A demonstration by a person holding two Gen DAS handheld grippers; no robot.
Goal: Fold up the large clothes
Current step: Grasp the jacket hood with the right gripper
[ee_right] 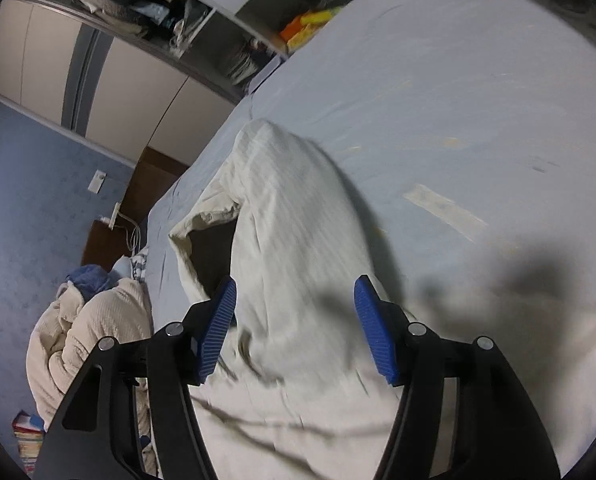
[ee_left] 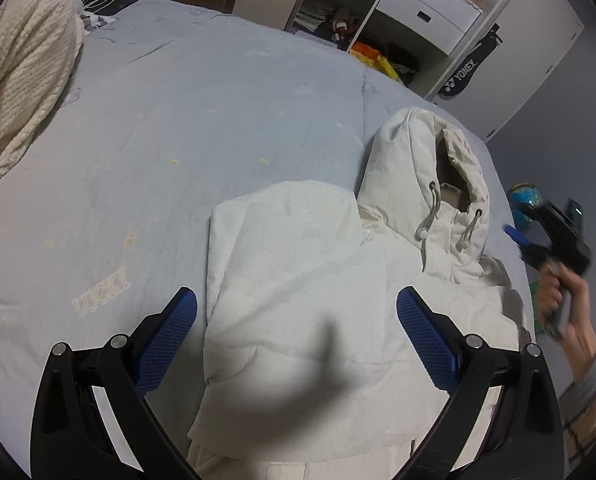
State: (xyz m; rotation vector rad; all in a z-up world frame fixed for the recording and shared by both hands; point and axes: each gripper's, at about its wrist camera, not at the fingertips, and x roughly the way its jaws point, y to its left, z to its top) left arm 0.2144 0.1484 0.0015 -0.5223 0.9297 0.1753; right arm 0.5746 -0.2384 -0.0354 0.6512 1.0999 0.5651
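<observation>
A white hooded jacket (ee_left: 338,280) lies on a pale blue bed (ee_left: 197,120), one sleeve folded across its front and the hood (ee_right: 281,208) flat toward the bed's far edge. The left gripper (ee_left: 296,334) hovers above the jacket's body, fingers wide with nothing between them. The right gripper (ee_right: 295,326), held in a hand (ee_left: 566,304) beside the bed, has its fingers parted over the hood, gripping nothing.
</observation>
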